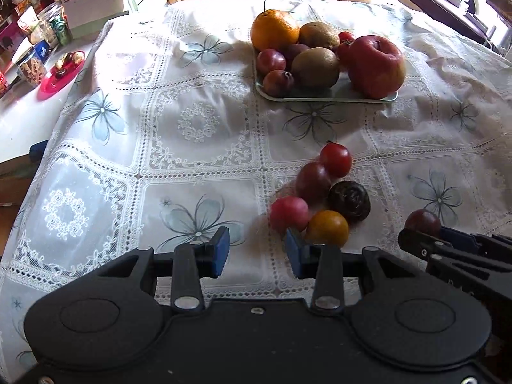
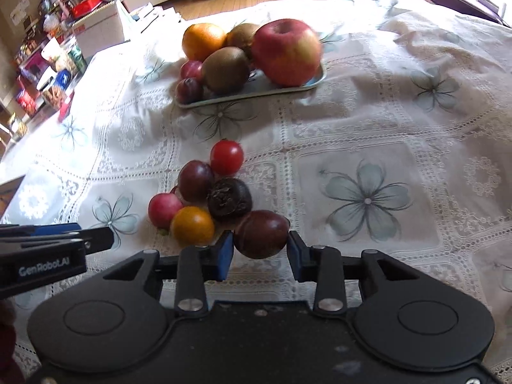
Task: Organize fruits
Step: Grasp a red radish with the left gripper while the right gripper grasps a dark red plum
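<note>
The left gripper [image 2: 96, 236] reads "GenRobot.AI".

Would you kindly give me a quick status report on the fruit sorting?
Right gripper closed on a dark plum. Left gripper open, empty. Five small fruits loose on the cloth; tray ahead crowded.

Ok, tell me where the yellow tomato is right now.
The yellow tomato lies on the tablecloth at the near end of the loose fruit cluster, between the pink plum and the dark plum in the right hand-held gripper.
</note>
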`<action>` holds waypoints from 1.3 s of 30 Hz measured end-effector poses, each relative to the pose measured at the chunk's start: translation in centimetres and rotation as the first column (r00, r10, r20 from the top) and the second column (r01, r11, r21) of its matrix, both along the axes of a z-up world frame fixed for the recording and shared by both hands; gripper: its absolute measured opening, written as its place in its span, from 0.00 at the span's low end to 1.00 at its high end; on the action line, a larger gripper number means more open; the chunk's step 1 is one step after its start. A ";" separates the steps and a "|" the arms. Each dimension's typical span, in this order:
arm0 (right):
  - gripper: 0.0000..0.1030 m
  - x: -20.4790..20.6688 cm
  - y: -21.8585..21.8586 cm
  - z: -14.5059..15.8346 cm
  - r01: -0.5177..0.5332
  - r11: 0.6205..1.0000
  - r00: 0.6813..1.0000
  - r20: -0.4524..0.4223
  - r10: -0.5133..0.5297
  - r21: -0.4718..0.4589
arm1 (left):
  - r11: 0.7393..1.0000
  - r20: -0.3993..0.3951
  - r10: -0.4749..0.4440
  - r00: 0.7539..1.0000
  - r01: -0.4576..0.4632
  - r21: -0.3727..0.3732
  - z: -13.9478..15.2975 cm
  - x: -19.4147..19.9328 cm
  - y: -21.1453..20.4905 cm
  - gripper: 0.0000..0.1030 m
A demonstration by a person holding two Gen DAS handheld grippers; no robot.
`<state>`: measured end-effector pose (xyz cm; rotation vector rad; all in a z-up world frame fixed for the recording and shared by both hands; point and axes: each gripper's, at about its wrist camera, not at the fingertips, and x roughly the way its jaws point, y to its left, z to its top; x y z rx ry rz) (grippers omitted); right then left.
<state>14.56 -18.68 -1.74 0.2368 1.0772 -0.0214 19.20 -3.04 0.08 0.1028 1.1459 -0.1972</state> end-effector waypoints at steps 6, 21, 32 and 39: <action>0.36 -1.3 -1.8 0.6 0.034 0.999 0.999 0.037 -0.034 -0.002 | 1.000 -0.003 0.010 1.000 -0.010 -0.019 -0.9 1.6 -1.6 0.47; 0.36 -2.6 -2.0 0.4 0.026 1.000 0.998 0.053 -0.027 0.004 | 0.999 -0.052 0.034 0.998 -0.036 -0.030 -4.0 3.2 -2.4 0.52; 0.36 -2.8 -1.9 0.7 0.018 1.000 0.997 0.073 -0.018 -0.009 | 0.998 -0.049 0.033 0.998 -0.035 -0.044 -4.2 3.4 -2.1 0.43; 0.36 -3.7 -1.9 1.6 0.005 1.000 0.995 0.097 -0.006 0.006 | 0.998 0.013 0.037 0.999 -0.036 -0.051 -0.2 0.6 -1.1 0.43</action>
